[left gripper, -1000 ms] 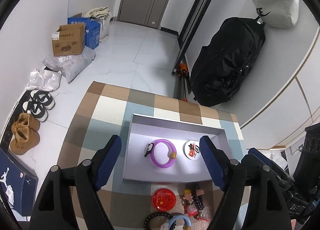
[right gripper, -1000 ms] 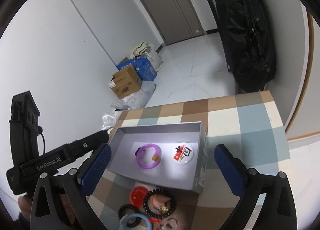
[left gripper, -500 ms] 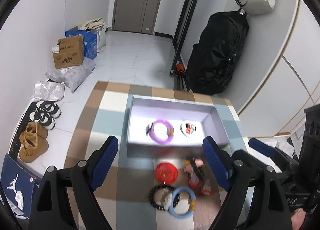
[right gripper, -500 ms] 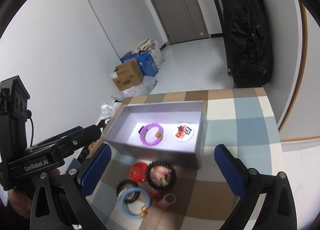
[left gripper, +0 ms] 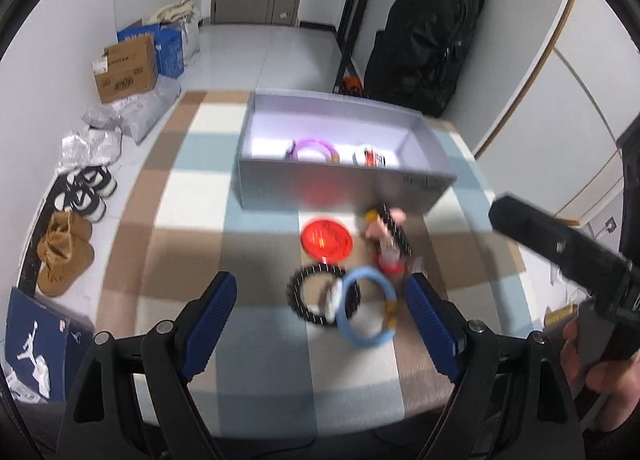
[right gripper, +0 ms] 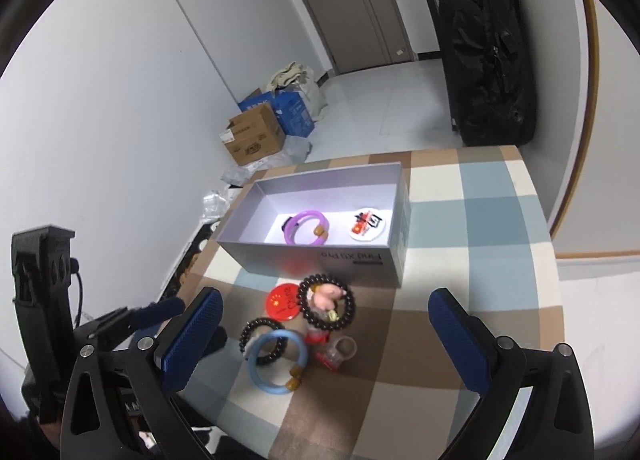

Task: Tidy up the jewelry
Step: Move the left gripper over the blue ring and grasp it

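— So how far along is it?
— Partly. Left to right in the box (right gripper: 320,260): a purple bangle (right gripper: 306,227), then a white badge (right gripper: 368,224). Both are stowed.
— And what's left?
— A cluster on the cloth (right gripper: 472,244) at the box's 6 o'clock: red badge (right gripper: 283,302), small black beads (right gripper: 262,340), blue bangle (right gripper: 278,362) overlapping them, big dark beads (right gripper: 328,308) around a pink charm, and a clear ring (right gripper: 344,348).
— The tongs?
— Left gripper (left gripper: 322,312) is spread wide and empty, straddling the beads and blue bangle. Right gripper (right gripper: 320,334) is likewise spread, holding nothing, above the cluster.
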The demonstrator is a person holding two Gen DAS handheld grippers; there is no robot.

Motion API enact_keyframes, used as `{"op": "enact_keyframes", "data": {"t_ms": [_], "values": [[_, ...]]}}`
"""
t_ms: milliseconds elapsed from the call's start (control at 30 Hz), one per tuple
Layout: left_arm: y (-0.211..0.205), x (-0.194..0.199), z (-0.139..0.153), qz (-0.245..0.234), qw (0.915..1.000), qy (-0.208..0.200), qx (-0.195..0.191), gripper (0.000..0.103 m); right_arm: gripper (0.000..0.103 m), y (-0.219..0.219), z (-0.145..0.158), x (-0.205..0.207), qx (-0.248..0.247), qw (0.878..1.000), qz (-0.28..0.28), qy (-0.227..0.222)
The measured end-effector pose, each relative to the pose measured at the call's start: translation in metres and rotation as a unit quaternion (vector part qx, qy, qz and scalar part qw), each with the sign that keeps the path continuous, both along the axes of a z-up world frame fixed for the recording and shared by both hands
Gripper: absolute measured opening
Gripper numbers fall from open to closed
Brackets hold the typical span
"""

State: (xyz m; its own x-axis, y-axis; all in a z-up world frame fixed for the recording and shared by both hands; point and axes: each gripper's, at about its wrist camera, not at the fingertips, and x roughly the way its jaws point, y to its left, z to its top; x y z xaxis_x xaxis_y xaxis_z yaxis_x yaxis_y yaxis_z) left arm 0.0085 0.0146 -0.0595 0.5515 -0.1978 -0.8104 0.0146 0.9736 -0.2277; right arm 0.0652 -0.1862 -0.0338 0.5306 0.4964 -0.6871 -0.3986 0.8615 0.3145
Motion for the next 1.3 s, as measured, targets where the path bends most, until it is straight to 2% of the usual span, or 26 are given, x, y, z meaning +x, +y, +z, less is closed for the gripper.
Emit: {"op": "enact_keyframes", "data": {"t_ms": [67, 200, 300, 367, 433, 633, 667, 733, 800, 867, 1067, 1300], "values": [[-0.003, -0.001, -0.008, -0.003, 0.9997, 0.024, -0.008, 0.083, 0.103, 0.0, -0.002, 0.0, -0.004, 1.0, -0.003, 0.002], [-0.005, -0.002, -0.019, -0.013, 0.9978, 0.056, -0.033, 0.066, 0.103, -0.002, -0.004, -0.001, -0.004, 1.0, -0.007, 0.01], [-0.005, 0.001, -0.023, -0.013, 0.9965, 0.068, -0.047, 0.062, 0.103, -0.003, -0.007, 0.0, -0.004, 1.0, -0.006, 0.02], [-0.002, 0.004, -0.026, -0.01, 0.9943, 0.082, -0.067, 0.053, 0.103, -0.003, -0.008, 0.001, -0.008, 1.0, -0.007, 0.024], [-0.001, 0.008, -0.033, -0.006, 0.991, 0.105, -0.082, 0.04, 0.103, -0.003, -0.01, 0.001, -0.01, 1.0, -0.008, 0.027], [-0.007, 0.014, -0.03, 0.006, 0.9911, 0.114, -0.069, 0.035, 0.103, -0.007, -0.011, 0.003, -0.006, 0.999, -0.016, 0.033], [-0.009, 0.015, -0.029, 0.009, 0.9912, 0.115, -0.064, 0.032, 0.103, -0.007, -0.011, 0.003, -0.005, 0.999, -0.016, 0.034], [-0.007, 0.016, -0.032, 0.019, 0.9906, 0.12, -0.062, 0.018, 0.103, -0.008, -0.012, 0.003, -0.005, 0.999, -0.017, 0.036], [-0.004, 0.018, -0.032, 0.027, 0.9897, 0.125, -0.064, 0.015, 0.103, -0.008, -0.012, 0.003, -0.006, 0.999, -0.017, 0.037], [-0.004, 0.016, -0.033, 0.03, 0.9892, 0.129, -0.062, 0.004, 0.103, -0.009, -0.012, 0.002, -0.006, 0.999, -0.018, 0.037], [-0.006, 0.01, -0.029, 0.023, 0.9908, 0.124, -0.048, 0.003, 0.103, -0.016, -0.012, 0.004, -0.001, 0.999, -0.028, 0.041], [0.002, 0.015, -0.017, 0.024, 0.9923, 0.107, -0.057, 0.003, 0.103, -0.022, -0.012, 0.006, -0.002, 0.998, -0.034, 0.043]]}}
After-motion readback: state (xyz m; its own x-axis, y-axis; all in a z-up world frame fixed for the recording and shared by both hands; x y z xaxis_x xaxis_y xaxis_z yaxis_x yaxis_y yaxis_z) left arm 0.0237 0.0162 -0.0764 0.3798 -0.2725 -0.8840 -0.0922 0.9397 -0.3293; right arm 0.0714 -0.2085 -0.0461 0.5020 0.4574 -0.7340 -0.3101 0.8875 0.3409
